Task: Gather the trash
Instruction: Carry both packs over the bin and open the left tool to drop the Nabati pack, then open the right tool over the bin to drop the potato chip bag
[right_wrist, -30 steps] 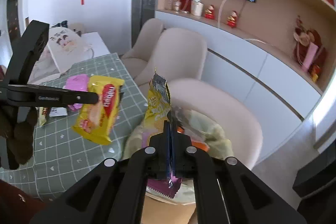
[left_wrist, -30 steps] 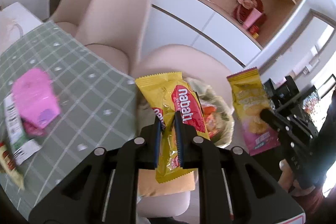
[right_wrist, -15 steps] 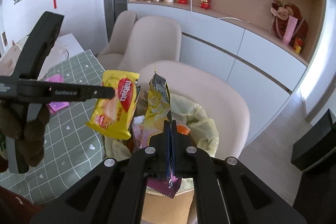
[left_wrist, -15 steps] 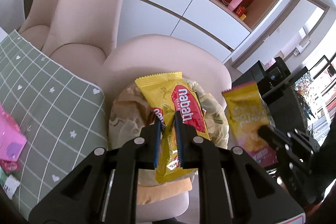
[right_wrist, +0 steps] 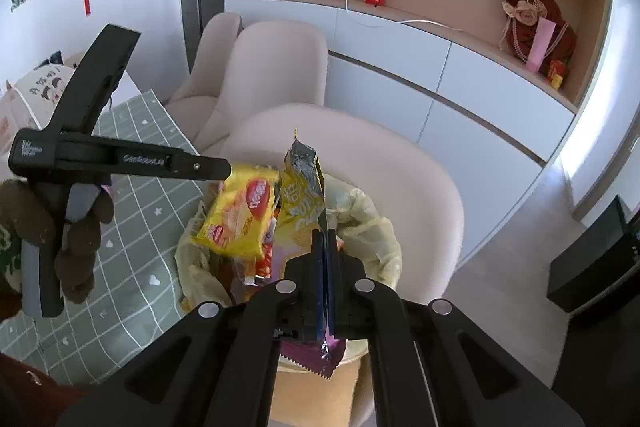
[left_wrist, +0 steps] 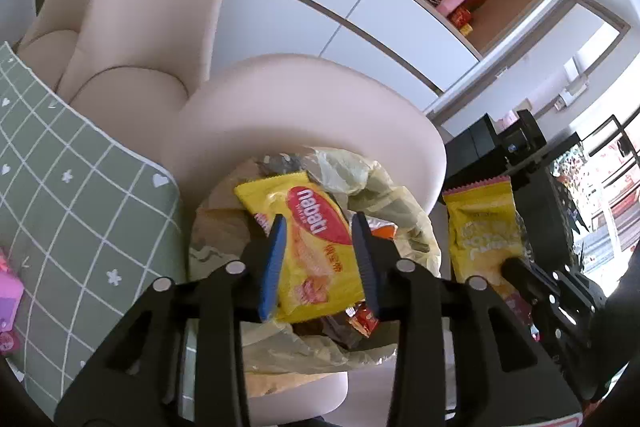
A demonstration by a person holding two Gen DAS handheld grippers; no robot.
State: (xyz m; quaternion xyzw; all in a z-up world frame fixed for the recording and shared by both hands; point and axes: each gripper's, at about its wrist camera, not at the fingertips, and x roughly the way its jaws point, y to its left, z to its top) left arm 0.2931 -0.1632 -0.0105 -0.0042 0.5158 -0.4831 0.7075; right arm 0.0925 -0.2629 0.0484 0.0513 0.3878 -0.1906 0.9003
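Two snack wrappers hang over the lined bin (left_wrist: 404,223), one per gripper; every place below is given relative to that bin.

Nearest, in the left wrist view, the left gripper (left_wrist: 318,255) sits just above the bin's mouth with its jaws opening; the blue pads (left_wrist: 274,259) stand off either side of the yellow Nabati wafer packet (left_wrist: 316,247) and no longer press it — the packet is between them but free, tilted over the rubbish already inside. In the right wrist view the right gripper (right_wrist: 323,269) has its fingers pressed together on the lower part of the yellow-and-pink chip bag (right_wrist: 302,203), which stands upright above the bin's near rim, its torn silver top uppermost.

Both wrappers look feather-light, crinkly and slick; I judge they will flutter rather than drop straight, so releasing low over the opening is safest. A pinch on a flat sealed edge or the middle of a face should hold best — film this thin slides if caught by a corner.

Beyond the bin curves the back of the beige chair (left_wrist: 320,99) it rests on; to the bin's left lies the green checked tablecloth (left_wrist: 80,187); farthest off, behind the bin, run the white cabinets (right_wrist: 400,67).
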